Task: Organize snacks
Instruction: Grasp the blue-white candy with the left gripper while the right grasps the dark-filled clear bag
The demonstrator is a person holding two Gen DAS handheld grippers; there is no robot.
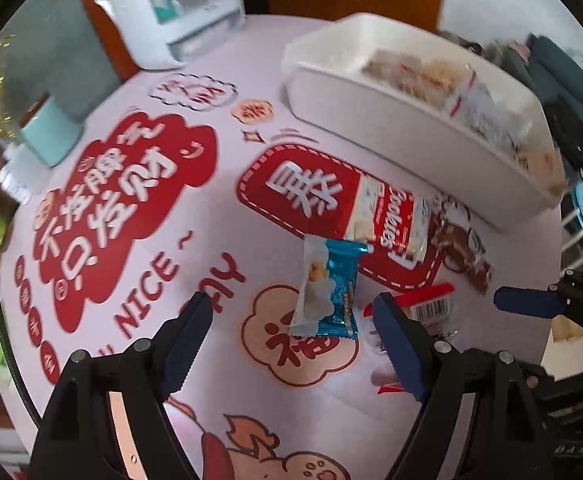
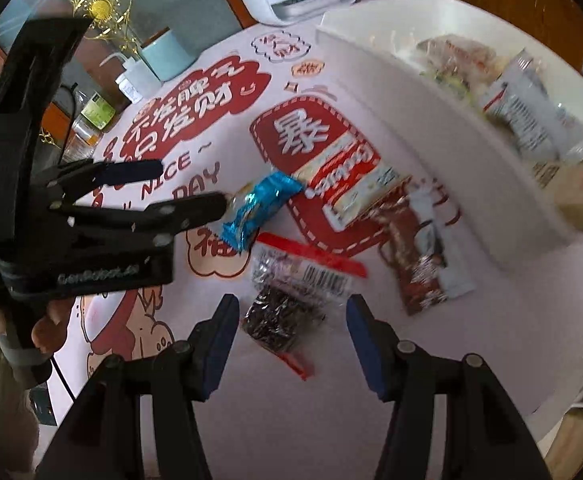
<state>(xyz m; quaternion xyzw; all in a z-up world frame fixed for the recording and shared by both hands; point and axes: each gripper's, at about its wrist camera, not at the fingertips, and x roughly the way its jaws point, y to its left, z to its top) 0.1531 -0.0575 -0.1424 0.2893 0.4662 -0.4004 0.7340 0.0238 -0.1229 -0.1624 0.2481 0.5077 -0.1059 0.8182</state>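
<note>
Several snack packets lie on the pink printed tablecloth (image 1: pixel 219 216). A blue and white packet (image 1: pixel 327 292) lies just ahead of my left gripper (image 1: pixel 291 316), which is open with nothing pressed between its fingers. In the right wrist view the left gripper (image 2: pixel 187 186) has one fingertip next to the blue packet (image 2: pixel 259 208). My right gripper (image 2: pixel 291 320) is open over a clear packet of dark snacks with a red header (image 2: pixel 283 300). A red and white cookies packet (image 2: pixel 343 184) and a brown packet (image 2: pixel 423 256) lie beside them. A white bin (image 2: pixel 411 112) holds several packets.
At the back stand a white appliance (image 1: pixel 171 12), a teal cup (image 2: pixel 167 56), a squeeze bottle (image 2: pixel 127 80) and a jar (image 2: pixel 91 120). A gold ornament (image 2: pixel 99 8) hangs at the back left. The table edge curves round at the right (image 2: pixel 571 380).
</note>
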